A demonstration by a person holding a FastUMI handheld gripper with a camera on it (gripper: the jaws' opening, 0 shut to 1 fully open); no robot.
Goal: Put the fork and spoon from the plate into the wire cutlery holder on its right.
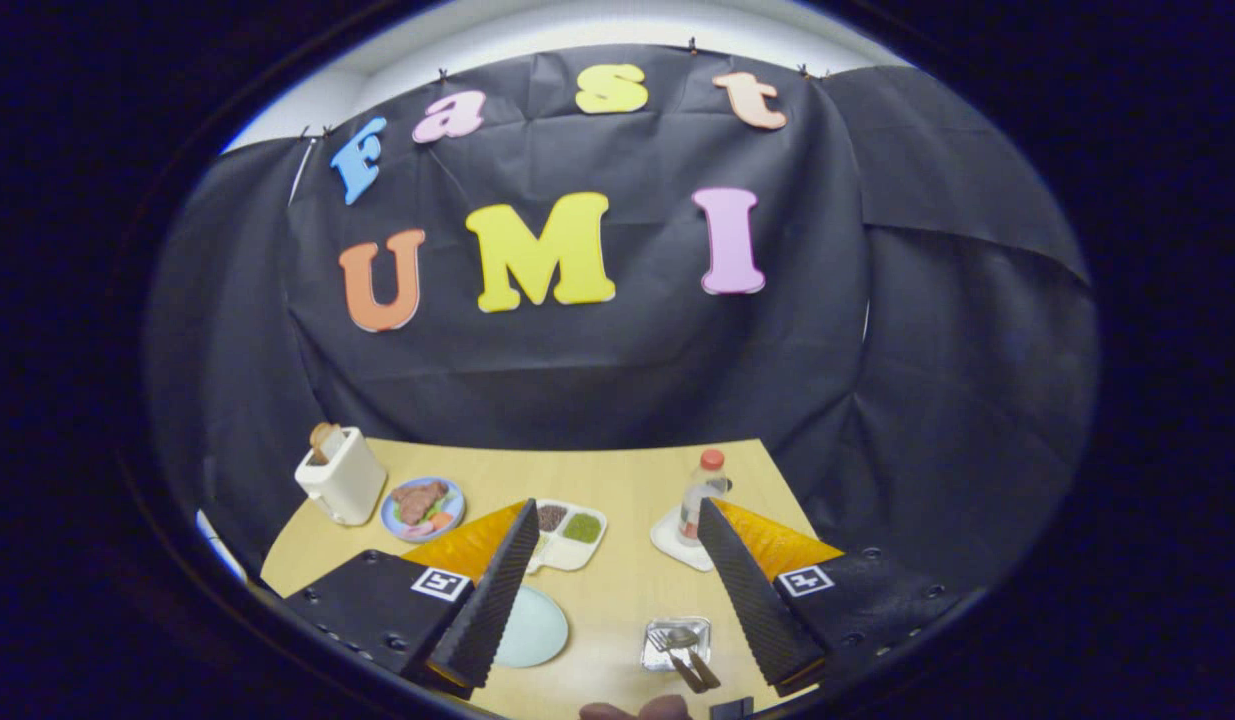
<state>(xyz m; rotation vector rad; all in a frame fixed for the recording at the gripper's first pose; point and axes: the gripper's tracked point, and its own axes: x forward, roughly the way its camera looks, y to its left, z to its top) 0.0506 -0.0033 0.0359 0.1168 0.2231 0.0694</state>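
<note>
Even booth light, strong fisheye bend

The table (617, 560) is lit evenly and fairly brightly from above, with faint shadows. A pale strip of wall (537, 30) above the cloth is the brightest, nearly washed out. The cloth stays dim, its folds catching soft sheen. Straight edges curve near the rim. The gripper (613, 590), fingers spread apart, and a fingertip (637, 710) nearest the lens look soft; mid-table items are sharp.

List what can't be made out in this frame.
- Plate: its near left part is hidden behind the left finger in the gripper view.
- Fork and spoon: both lie in the holder, too small to tell apart.
- Bottle: label too small.
- Divided tray: partly behind the left finger.
- Gripper: fingers wide apart, holding nothing.
- Toaster: what sticks out of it is unclear.
</note>
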